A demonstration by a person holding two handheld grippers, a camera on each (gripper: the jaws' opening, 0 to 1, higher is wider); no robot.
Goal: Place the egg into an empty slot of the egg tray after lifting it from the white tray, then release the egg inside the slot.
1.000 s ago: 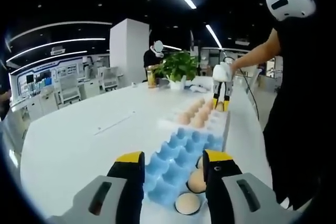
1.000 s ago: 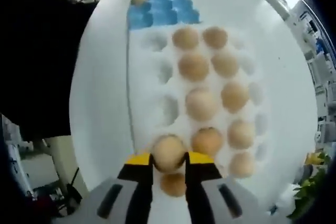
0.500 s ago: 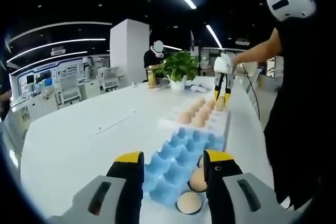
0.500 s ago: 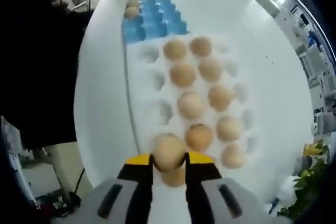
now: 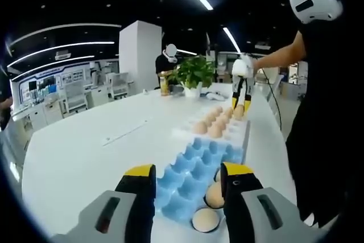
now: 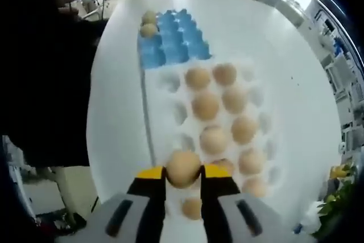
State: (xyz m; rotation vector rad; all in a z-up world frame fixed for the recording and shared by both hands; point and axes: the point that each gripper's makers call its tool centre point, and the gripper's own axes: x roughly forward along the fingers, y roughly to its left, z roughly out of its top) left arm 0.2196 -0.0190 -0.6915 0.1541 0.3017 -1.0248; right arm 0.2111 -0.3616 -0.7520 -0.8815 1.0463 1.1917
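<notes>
**Egg pinched above the white tray, blue tray half open**

You are working on a broad white bench with a curved rim; in the left gripper view most of its surface to the left of the trays lies bare, while on the other side the trays sit close to the bench edge, near your body.

The white tray lies end to end with the blue egg tray, the two touching. In the right gripper view the white tray holds about nine eggs in its middle and far rows, and the row of cups along its near edge looks empty. The blue egg tray has two eggs at its far left corner in that view; the other cups there are open. In the left gripper view those same eggs sit between your left tool's jaws.

Your right tool is pinching one egg between its yellow tips, held above the white tray, apart from the eggs below. I cannot tell how high it rides.

Your left tool is spread wide, holding nothing, hovering over the near end of the blue egg tray.
</notes>
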